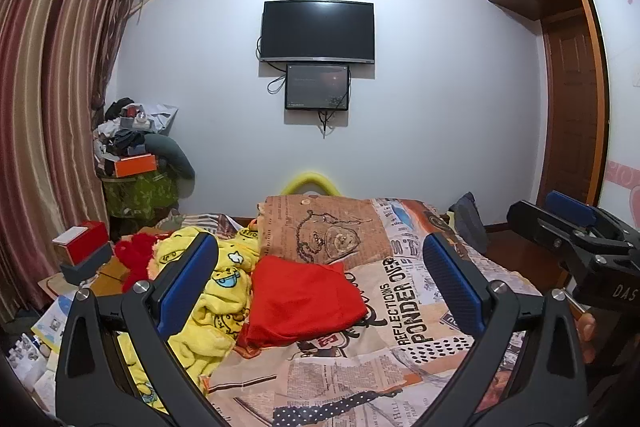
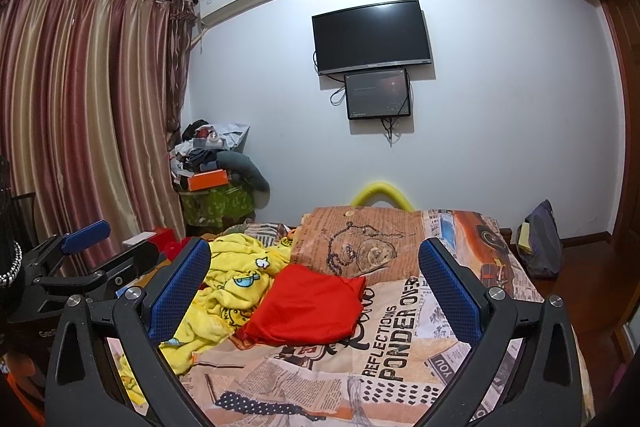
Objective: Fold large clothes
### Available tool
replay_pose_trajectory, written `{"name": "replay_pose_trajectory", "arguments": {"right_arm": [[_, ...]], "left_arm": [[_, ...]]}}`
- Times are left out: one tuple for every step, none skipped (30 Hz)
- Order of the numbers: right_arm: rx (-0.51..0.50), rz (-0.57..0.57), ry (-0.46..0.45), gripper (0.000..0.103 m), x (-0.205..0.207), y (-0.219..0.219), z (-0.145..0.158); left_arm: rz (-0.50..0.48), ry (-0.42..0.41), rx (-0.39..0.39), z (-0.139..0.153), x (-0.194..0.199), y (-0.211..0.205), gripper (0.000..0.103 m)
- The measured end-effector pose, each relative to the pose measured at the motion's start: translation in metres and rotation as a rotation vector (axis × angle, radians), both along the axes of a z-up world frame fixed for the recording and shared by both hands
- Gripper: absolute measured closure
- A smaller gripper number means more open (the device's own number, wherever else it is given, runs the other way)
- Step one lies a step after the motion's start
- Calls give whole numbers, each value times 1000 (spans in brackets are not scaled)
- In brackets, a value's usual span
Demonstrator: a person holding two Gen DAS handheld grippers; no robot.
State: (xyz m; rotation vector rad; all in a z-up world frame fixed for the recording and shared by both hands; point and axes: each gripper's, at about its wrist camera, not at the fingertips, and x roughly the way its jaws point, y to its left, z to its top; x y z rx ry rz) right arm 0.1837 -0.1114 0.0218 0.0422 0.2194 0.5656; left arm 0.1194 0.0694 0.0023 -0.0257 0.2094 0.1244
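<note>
1. My left claw [image 1: 320, 267] and right claw [image 2: 314, 265] both gape wide, holding nothing.
2. The red garment [image 1: 304, 301] lies folded on the bed [image 1: 420, 355], beside the crumpled yellow garment [image 1: 216, 291].
3. I'd take the yellow one by an edge and spread it flat first.

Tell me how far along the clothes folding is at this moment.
Done: a red garment lies folded on the bed. In hand: nothing; the left gripper and right gripper hover open above the bed. Left: the yellow cartoon-print garment lies crumpled beside the red one, unfolded.
</note>
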Motion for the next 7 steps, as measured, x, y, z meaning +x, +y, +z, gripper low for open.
{"name": "replay_pose_trajectory", "arguments": {"right_arm": [[-2,0,2,0,1,0,0],[-2,0,4,0,1,1,0],[0,0,6,0,1,1,0],[2,1,8,0,1,1,0],[4,2,9,0,2,1,0],[6,2,10,0,2,0,0],[6,3,11,0,2,1,1]], "left_arm": [[-3,0,-2,0,0,0,0],[-3,-2,-2,0,-1,0,0],[-3,-4,-2,0,-1,0,0],[-4,-4,-1,-1,-1,0,0],[-6,-5,-2,-1,-1,0,0],[-8,-4,-4,-1,-2,1,0],[-11,-3,-6,-1,-1,1,0]]}}
